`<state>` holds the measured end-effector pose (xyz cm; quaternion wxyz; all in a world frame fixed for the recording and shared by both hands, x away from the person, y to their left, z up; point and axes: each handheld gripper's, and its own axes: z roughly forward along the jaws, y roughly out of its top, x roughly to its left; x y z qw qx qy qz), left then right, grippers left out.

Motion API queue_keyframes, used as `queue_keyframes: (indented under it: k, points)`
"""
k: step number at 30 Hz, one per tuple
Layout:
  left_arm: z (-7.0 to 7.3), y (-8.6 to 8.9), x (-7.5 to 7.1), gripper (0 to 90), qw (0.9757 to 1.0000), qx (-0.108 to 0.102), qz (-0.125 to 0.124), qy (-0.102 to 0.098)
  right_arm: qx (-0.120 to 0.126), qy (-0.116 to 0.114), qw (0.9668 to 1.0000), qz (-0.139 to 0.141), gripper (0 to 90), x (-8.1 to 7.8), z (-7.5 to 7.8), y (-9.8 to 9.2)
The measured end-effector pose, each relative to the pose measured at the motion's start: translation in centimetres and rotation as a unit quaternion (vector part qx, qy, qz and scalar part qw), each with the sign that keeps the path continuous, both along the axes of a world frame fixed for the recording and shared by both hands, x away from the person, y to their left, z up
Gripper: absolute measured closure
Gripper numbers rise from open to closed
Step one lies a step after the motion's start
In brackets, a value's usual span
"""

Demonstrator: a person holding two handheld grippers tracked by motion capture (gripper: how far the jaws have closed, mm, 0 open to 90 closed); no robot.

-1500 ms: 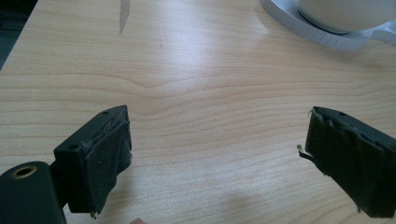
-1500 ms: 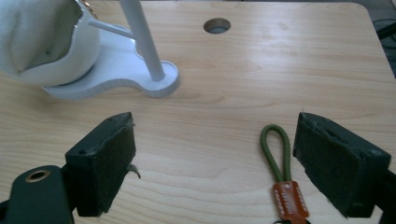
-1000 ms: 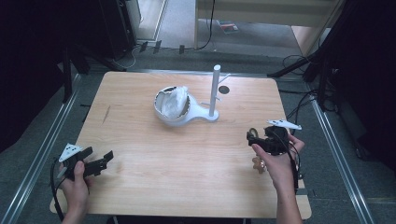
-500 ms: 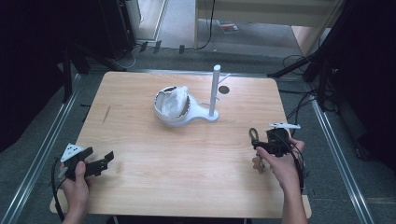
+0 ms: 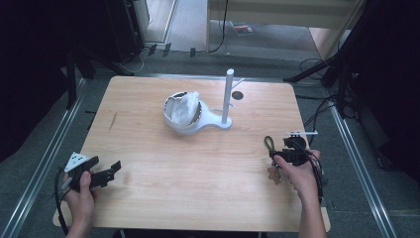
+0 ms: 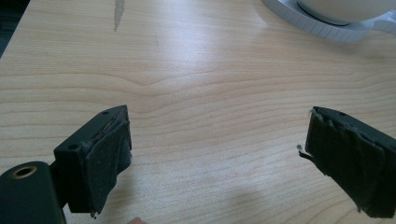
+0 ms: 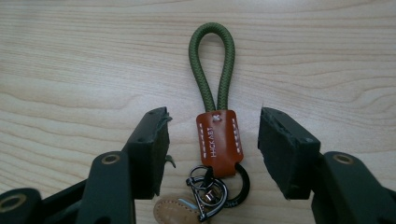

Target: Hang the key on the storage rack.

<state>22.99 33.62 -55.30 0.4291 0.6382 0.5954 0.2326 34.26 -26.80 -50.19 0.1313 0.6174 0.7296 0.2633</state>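
A keychain lies flat on the wooden table (image 5: 198, 163) near its right edge: an olive-green cord loop (image 7: 211, 60), an orange leather tab (image 7: 219, 140), metal rings and a tan tag below. My right gripper (image 7: 212, 149) hovers over it with the orange tab between its jaws; they have just been closing, and a gap remains on each side of the tab. In the high view the right gripper (image 5: 289, 154) sits over the keychain (image 5: 270, 144). My left gripper (image 5: 99, 173) rests open at the table's front left, nothing between its pads (image 6: 107, 158).
A white stand (image 5: 229, 96) with an upright post and a round dish holding a crumpled white item (image 5: 184, 110) sits at the table's centre back. A dark round spot (image 5: 237, 95) marks the wood behind the post. Metal rails run along both sides of the table.
My right gripper has come down and toward the near edge over the keychain, and its jaws stand narrower. The left gripper has stayed put.
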Motion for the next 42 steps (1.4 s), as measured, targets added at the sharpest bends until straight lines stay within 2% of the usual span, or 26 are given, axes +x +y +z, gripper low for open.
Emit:
queue_keyframes:
  k: [10,20,25,27,32,37,39,42]
  points:
    - [0.0,0.0,0.0,7.7,1.0,0.0,-0.001,0.0,0.018,0.027,0.9994,0.014,52.8,0.5,-0.9,-0.2]
    - [0.0,0.0,0.0,7.7,1.0,-0.001,0.0,0.0,0.011,0.032,0.9994,0.006,55.1,0.7,-1.3,-0.4]
    - [0.0,0.0,0.0,7.7,1.0,-0.001,-0.001,0.001,0.016,0.034,0.9993,0.003,57.3,0.7,-1.5,-0.5]
    - [0.0,0.0,0.0,7.7,1.0,-0.001,-0.001,0.001,0.012,0.032,0.9994,0.003,60.1,0.7,-1.6,-0.4]
    - [0.0,0.1,0.0,7.7,1.0,0.0,-0.002,0.003,-0.023,0.016,0.9996,0.005,65.5,0.4,-1.7,0.1]
    - [0.0,0.0,0.0,7.7,1.0,-0.001,-0.002,0.004,-0.056,0.002,0.9984,0.01,67.2,0.0,-1.8,0.7]
    - [0.0,0.0,0.0,7.7,1.0,-0.001,-0.002,0.004,-0.063,-0.003,0.9979,0.013,67.5,0.0,-1.9,0.8]
    - [0.0,0.0,0.0,7.7,1.0,-0.001,-0.002,0.004,-0.059,-0.011,0.9981,0.01,68.0,-0.1,-2.0,0.8]
